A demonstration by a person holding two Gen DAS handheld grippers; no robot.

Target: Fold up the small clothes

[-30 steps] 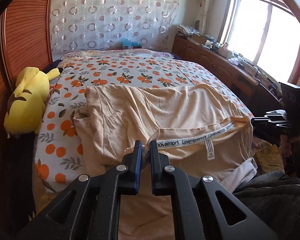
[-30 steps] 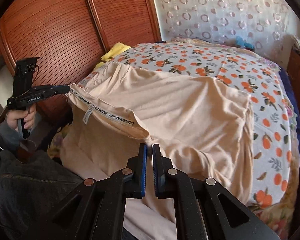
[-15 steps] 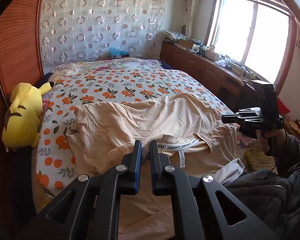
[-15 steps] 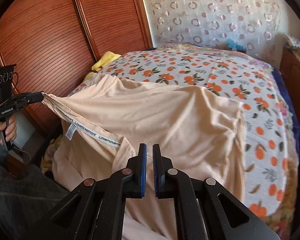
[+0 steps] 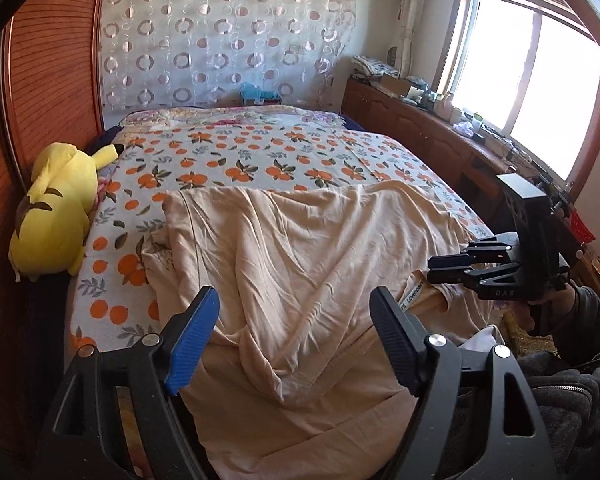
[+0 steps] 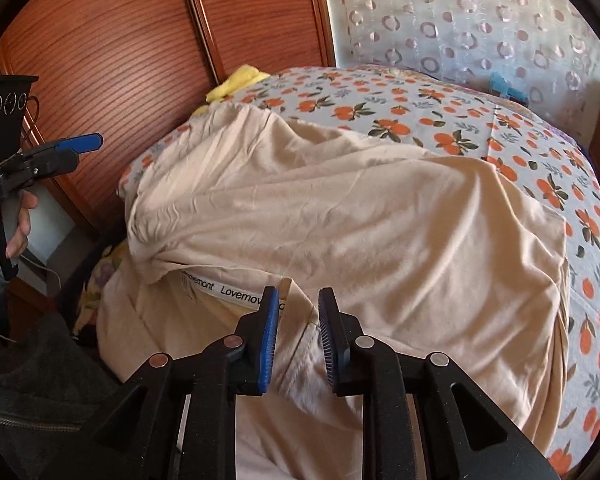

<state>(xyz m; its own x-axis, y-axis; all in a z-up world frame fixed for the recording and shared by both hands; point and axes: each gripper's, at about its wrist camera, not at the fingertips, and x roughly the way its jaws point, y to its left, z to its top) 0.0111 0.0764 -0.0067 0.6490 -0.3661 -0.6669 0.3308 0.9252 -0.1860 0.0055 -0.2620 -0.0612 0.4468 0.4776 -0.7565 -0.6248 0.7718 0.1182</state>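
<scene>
A beige garment (image 5: 300,248) lies spread and wrinkled on the orange-print bedspread (image 5: 260,152), its near part hanging over the bed's edge. Its white lettered waistband (image 6: 236,294) peeks out from under a fold. My left gripper (image 5: 294,336) hovers above the near part of the cloth; its jaws are opening wide and nothing is between them. It also shows at the left of the right wrist view, my left gripper (image 6: 78,150) held clear of the bed. My right gripper (image 6: 300,320) is low over the waistband seam; its jaws are opening and the cloth edge lies loose between the pads.
A yellow plush toy (image 5: 52,216) lies on the bed's left side against the wooden wardrobe (image 6: 100,40). A cluttered wooden sideboard (image 5: 420,120) runs under the window on the right. A person's dark jacket (image 5: 572,400) fills the near right corner.
Both grippers were shut on the stretched waistband and have let it go. The garment has dropped and slumped onto the bed. The right gripper has come down towards the cloth.
</scene>
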